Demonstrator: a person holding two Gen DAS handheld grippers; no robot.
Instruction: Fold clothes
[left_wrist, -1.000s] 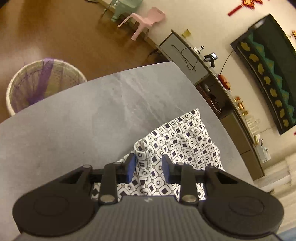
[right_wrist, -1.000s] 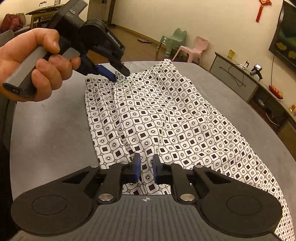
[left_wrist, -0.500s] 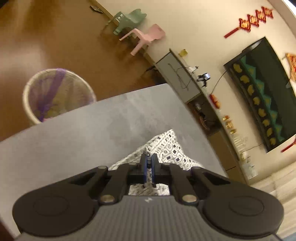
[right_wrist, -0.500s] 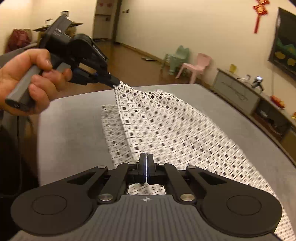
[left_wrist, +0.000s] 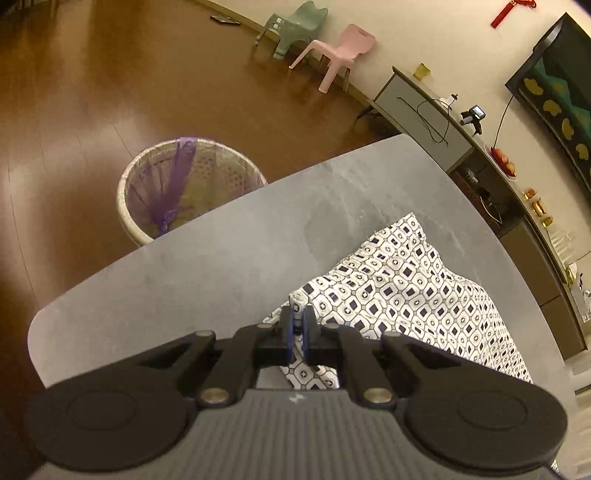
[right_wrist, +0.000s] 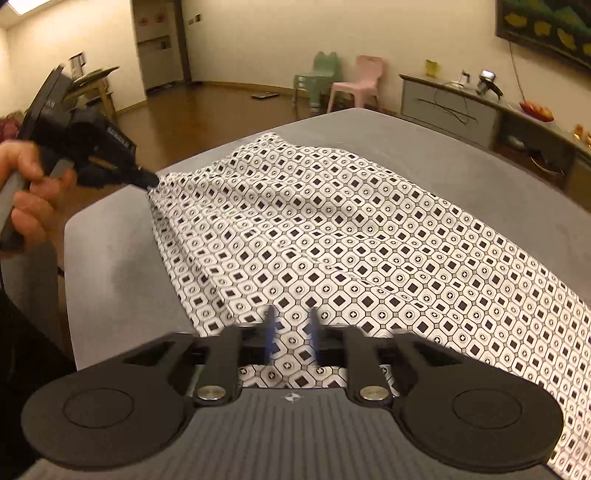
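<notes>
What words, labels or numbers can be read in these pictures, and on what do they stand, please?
None reads clearly.
Left gripper: white lettering on its side, too blurred to read.
Right gripper: a small emblem, no words.
Cloth: pattern only, no text.

The right claw (right_wrist: 291, 332) has motion-blurred blue fingertips (right_wrist: 270, 334). The patterned garment (right_wrist: 332, 240) runs past the right wrist view's right edge and under the claw body. Small items on the sideboard (left_wrist: 532, 206) are too tiny to identify.
</notes>
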